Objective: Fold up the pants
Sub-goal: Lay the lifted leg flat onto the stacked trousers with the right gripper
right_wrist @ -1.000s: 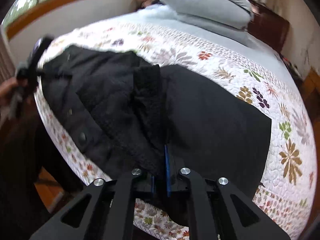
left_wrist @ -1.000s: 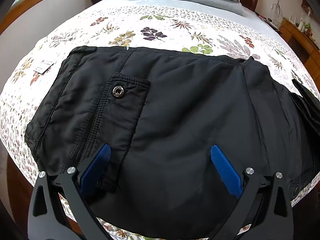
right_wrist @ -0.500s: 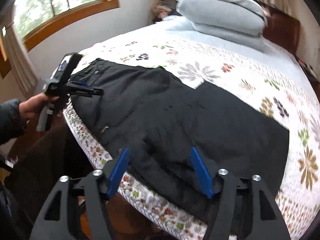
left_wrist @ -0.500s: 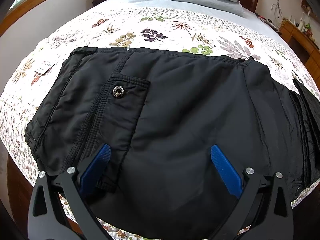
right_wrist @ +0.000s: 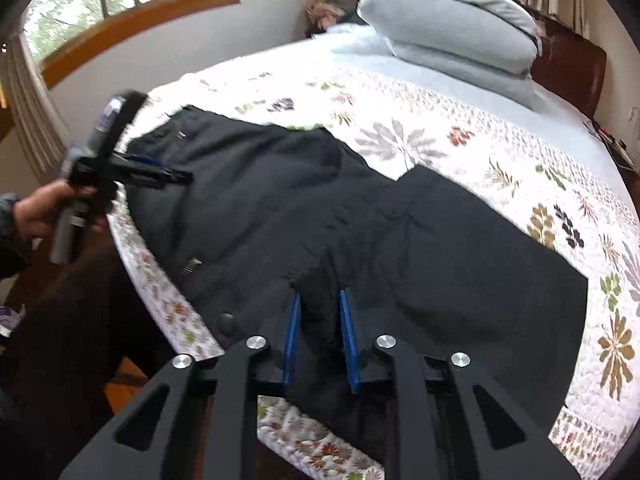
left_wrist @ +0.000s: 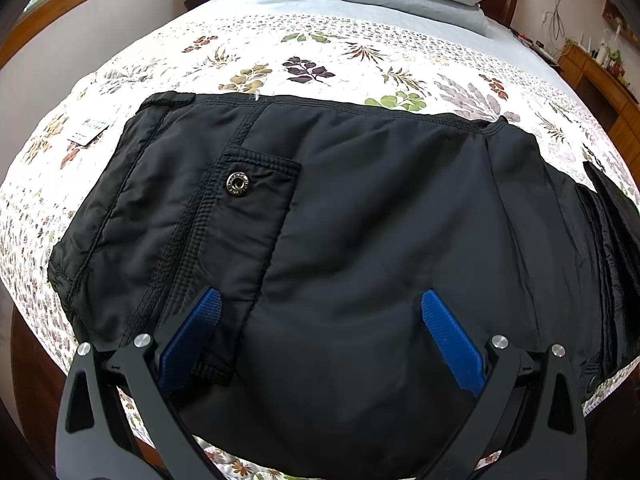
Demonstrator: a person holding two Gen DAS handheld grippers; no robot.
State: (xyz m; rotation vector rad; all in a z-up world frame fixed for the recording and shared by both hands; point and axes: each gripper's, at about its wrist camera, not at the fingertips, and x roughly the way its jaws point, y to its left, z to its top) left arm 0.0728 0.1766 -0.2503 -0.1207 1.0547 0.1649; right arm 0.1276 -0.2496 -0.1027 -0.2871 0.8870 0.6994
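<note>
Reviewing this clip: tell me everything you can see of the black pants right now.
The pants are black, thin, slightly shiny cloth, spread flat and a little wrinkled on the floral quilt along the bed's near edge. A pocket with a metal snap and stitched seams show near the waist end. The left gripper stands open over that end; the right gripper, jaws just closing, pinches a bunch of cloth at the near edge.

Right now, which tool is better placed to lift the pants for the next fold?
Right. The right tool has just been closing and now pinches a bunch of the pants at the near edge. The left tool hangs wide open over the waist end, gripping nothing.
</note>
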